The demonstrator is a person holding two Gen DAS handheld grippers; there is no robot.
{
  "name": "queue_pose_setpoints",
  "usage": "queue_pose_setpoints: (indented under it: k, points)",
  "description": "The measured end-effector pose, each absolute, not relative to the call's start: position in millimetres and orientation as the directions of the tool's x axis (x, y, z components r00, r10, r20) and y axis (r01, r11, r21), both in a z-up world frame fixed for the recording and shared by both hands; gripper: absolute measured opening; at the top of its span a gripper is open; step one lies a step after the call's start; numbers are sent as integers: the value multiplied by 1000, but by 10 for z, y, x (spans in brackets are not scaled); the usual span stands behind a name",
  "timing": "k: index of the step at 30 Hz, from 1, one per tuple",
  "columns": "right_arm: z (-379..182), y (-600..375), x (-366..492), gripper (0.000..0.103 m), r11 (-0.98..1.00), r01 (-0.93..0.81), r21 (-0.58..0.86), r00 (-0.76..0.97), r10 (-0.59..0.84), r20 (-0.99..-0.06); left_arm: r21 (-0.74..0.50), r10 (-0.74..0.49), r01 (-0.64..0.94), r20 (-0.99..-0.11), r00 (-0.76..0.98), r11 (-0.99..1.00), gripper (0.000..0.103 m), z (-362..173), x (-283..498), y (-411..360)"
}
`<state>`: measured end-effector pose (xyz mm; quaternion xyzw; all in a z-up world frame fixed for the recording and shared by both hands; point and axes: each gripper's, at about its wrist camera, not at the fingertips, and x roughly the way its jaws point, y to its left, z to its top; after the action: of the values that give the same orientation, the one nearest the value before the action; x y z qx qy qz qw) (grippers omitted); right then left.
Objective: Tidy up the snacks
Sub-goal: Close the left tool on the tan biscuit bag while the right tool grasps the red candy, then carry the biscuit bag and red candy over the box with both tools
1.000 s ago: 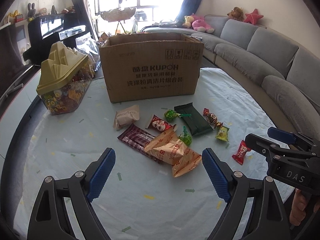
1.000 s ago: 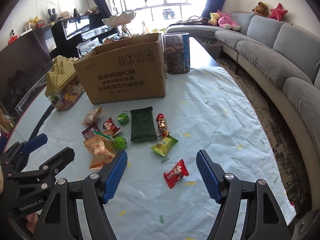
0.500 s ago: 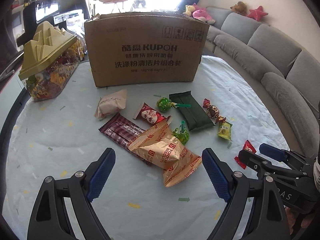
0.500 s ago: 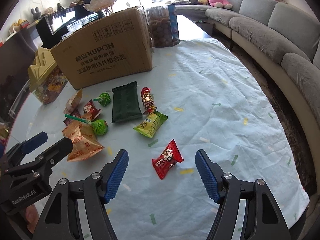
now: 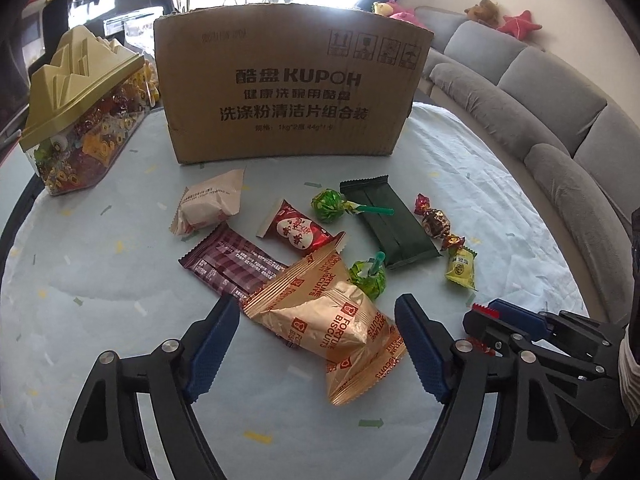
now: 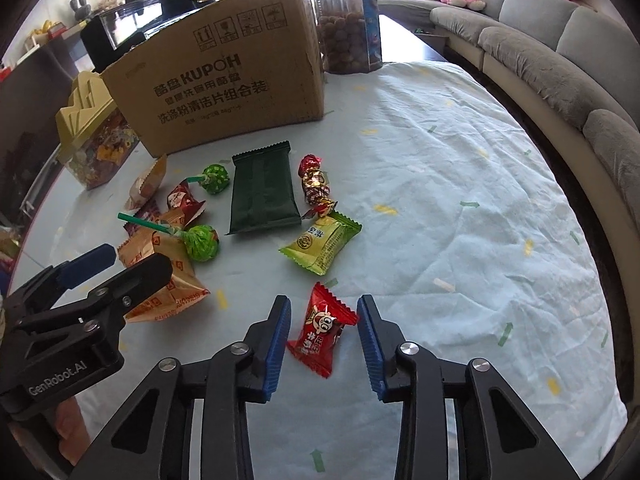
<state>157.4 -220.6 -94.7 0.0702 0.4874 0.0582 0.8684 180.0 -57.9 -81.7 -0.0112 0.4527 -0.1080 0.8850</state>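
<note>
Snacks lie scattered on the pale blue tablecloth (image 6: 460, 184) ahead of both our grippers, between us and the cardboard box (image 5: 288, 88) that stands at the far side of the spread. Our right gripper (image 6: 324, 334) has its blue pads on either side of a small red candy packet (image 6: 323, 330) — the jaws have just been closing and stand narrow, yet we see a thin gap on each side, so the packet sits between them without being pinched. Just beyond its fingertips lies a yellow-green packet (image 6: 322, 242), and farther ahead a dark green wrapper (image 6: 262, 190) with a red-and-gold twisted sweet (image 6: 316, 184) to its right. Our left gripper (image 5: 316, 332) straddles the gold fortune biscuit bags (image 5: 332, 320); its jaws have also just been narrowing, but they stand wide and neither pad touches the bags. Ahead of it we see a maroon checked bar (image 5: 232, 264) partly under the bags, a red-and-white packet (image 5: 298, 232), a beige packet (image 5: 208, 208) off to the left, and two green lollipops (image 5: 368, 276) — one right beside the bags, the other farther out, its stick lying on the dark green wrapper. Far to the left of the left gripper stands a clear candy container with a gold lid (image 5: 76, 120).
</note>
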Motion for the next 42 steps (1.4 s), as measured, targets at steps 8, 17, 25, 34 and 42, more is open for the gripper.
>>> queue_pose_setpoints:
  k: [8, 17, 25, 34, 42]
  points:
    - [-985, -2112, 1607, 23, 980, -68, 187, 513, 195, -836, -135, -215, 181, -801, 559, 974, 69, -848, 1836, -596]
    - [-950, -2062, 1604, 21, 977, -90, 195, 526, 213, -823, -151, -227, 179, -796, 561, 972, 53, -836, 1801, -567]
    - [-893, -2029, 1586, 15, 970, -111, 214, 540, 240, -806, -117, -214, 200, -782, 585, 973, 22, -751, 1710, -592]
    - [-893, -2020, 1557, 14, 967, -117, 226, 541, 253, -802, -120, -219, 200, -768, 602, 972, 21, -672, 1564, -494]
    - [-763, -1953, 1505, 14, 963, -148, 225, 565, 269, -780, -124, -220, 193, -749, 625, 973, 20, -564, 1466, -431]
